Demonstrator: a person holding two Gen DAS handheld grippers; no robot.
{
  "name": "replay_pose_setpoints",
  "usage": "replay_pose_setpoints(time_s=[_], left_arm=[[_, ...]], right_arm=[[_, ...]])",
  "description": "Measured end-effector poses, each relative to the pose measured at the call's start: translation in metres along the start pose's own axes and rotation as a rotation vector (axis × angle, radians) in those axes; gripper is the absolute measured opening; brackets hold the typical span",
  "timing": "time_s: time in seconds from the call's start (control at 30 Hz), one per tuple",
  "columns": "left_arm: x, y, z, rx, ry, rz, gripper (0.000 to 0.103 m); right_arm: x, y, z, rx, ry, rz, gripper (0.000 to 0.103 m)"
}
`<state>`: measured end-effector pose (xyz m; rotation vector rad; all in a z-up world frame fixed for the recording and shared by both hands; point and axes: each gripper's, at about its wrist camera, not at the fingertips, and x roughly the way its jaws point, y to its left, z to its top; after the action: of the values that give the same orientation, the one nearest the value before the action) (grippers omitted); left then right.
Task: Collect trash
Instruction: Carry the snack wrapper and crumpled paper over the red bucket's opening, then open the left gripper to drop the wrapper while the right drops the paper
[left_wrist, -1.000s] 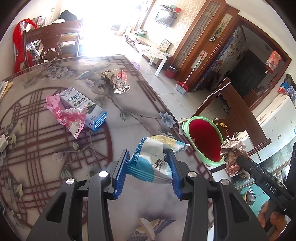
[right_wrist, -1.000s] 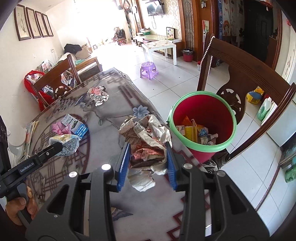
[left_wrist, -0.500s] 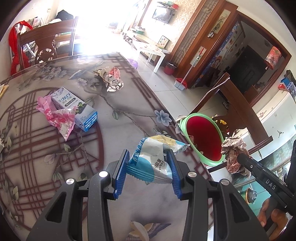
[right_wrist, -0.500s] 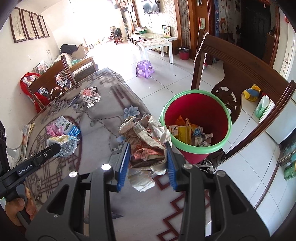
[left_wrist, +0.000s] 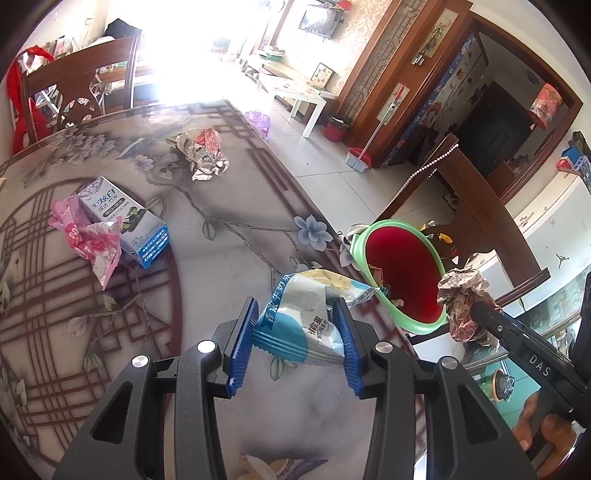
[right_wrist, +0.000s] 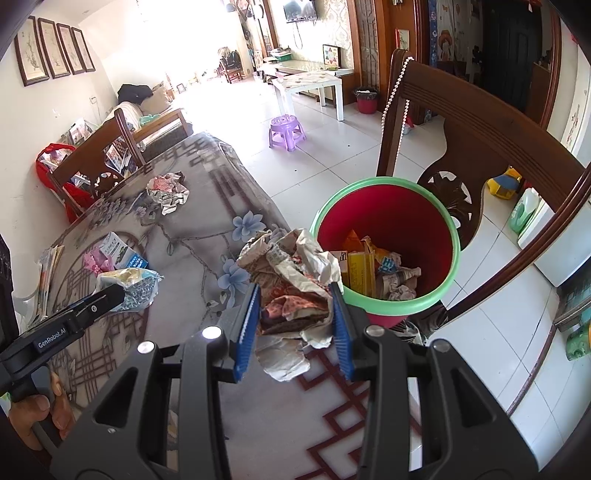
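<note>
White tiled floor, purple stool, dark wooden chair, glaring daylight

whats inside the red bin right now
The red bin holds a yellow carton, crumpled paper and orange scraps. Anything beneath that pile, and the bin's floor, is hidden.

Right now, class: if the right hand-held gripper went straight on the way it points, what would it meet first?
Probably the green rim of the red bin, just beyond the crumpled paper that the right hand-held gripper holds; depth is unclear.
</note>
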<state>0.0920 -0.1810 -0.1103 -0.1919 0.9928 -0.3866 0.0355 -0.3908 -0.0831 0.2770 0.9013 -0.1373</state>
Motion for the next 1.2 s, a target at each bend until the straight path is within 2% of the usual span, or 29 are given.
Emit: replay_pose_setpoints(time_s=[0.83,1.2], left_arm=[[0.029,-0.048,0.019,0.009,0.002,0.024,0.039],[0.048,-0.069,0.028,0.025,0.026,0.049,0.039]], right_arm=[[0.027,-0.052,0.034,0.002,0.019,0.001,0.037],[0.065,-0.079,0.057,-0.036,0.030,-0.049,0.037]])
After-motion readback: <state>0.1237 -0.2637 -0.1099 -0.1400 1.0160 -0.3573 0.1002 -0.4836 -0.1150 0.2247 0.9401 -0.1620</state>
